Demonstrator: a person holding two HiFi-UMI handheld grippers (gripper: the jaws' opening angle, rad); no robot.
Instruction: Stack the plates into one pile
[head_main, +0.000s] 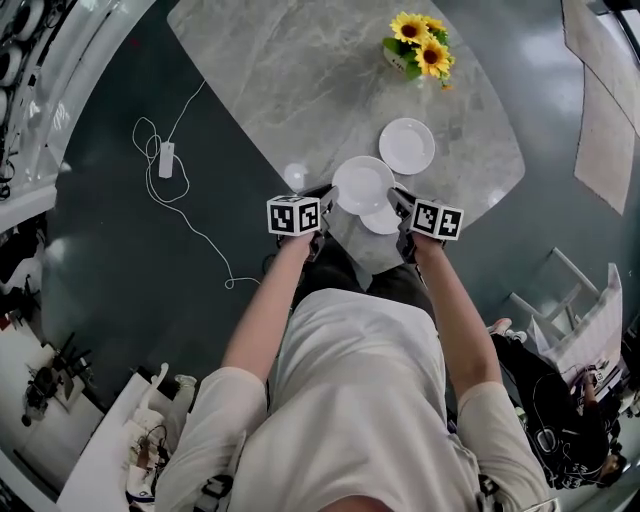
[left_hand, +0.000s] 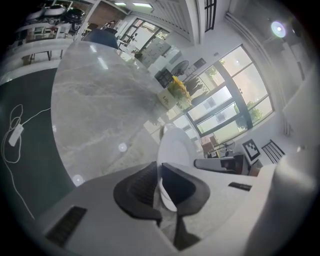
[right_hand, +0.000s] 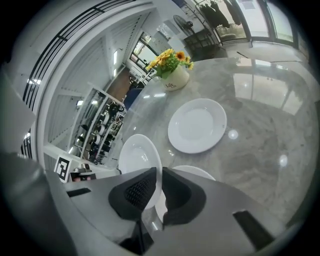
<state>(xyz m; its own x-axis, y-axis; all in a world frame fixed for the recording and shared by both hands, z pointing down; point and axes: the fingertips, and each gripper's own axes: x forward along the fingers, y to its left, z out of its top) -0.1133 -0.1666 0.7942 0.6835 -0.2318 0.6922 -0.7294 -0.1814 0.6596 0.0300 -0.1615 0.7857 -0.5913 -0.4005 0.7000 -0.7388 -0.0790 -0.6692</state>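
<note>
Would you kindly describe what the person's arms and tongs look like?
A white short-sleeved T-shirt leaves the forearms bare. The left tongs and right tongs have pale grey bodies and black curved pads, textured inside; each carries a white cube with black square markers.

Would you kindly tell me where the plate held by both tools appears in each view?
Head view: plate at centre, between left tool and right tool.
Left gripper view: plate low centre, edge-on in the jaws.
Right gripper view: plate lower left of centre.
Shared landmark: sunflowers, beyond the plate.
</note>
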